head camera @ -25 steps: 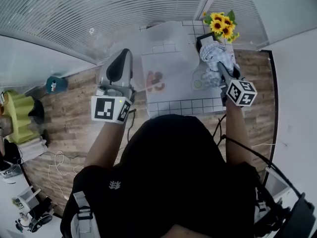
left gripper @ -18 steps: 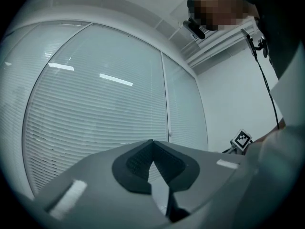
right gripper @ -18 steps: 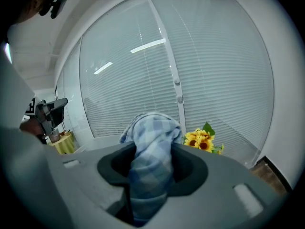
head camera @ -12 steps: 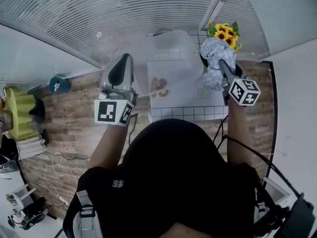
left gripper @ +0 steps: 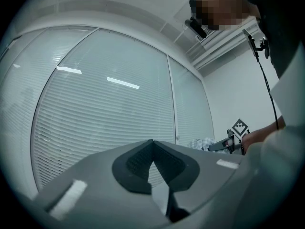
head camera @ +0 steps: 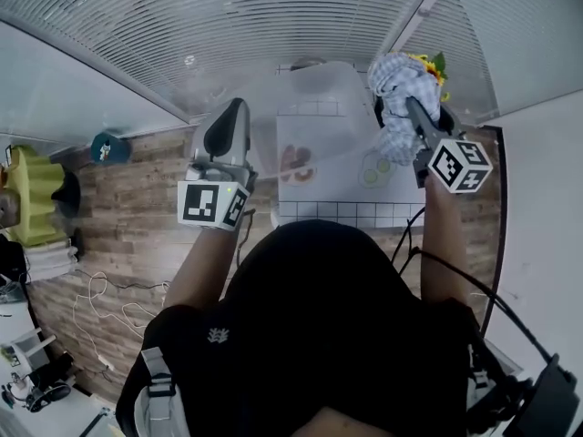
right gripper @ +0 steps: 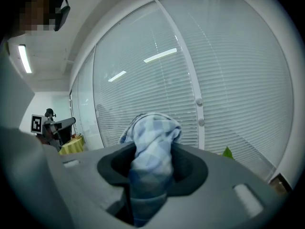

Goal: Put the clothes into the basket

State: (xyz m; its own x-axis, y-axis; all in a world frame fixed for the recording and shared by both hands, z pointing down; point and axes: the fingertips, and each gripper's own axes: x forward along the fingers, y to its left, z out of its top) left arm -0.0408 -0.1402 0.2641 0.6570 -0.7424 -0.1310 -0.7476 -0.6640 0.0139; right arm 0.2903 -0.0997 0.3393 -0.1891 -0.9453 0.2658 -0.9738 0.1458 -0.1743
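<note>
I had the right gripper (right gripper: 153,168) clamped on the checked cloth (right gripper: 151,128), held up above the table's (head camera: 339,213) far right corner. The left gripper (left gripper: 152,147), left of the table, had its 2 jaws together on nothing. The cloth looked light, soft and floppy, so I judged a bunched fold the safest hold.

The person wears a black short-sleeved shirt (head camera: 319,317) with a small white logo (head camera: 212,338) and a grey buckled strap (head camera: 155,390). A thin black cable (head camera: 442,267) runs by the right arm; the left gripper (head camera: 232,107) (light grey shell) carries a white cube (head camera: 212,204) with black markers.
</note>
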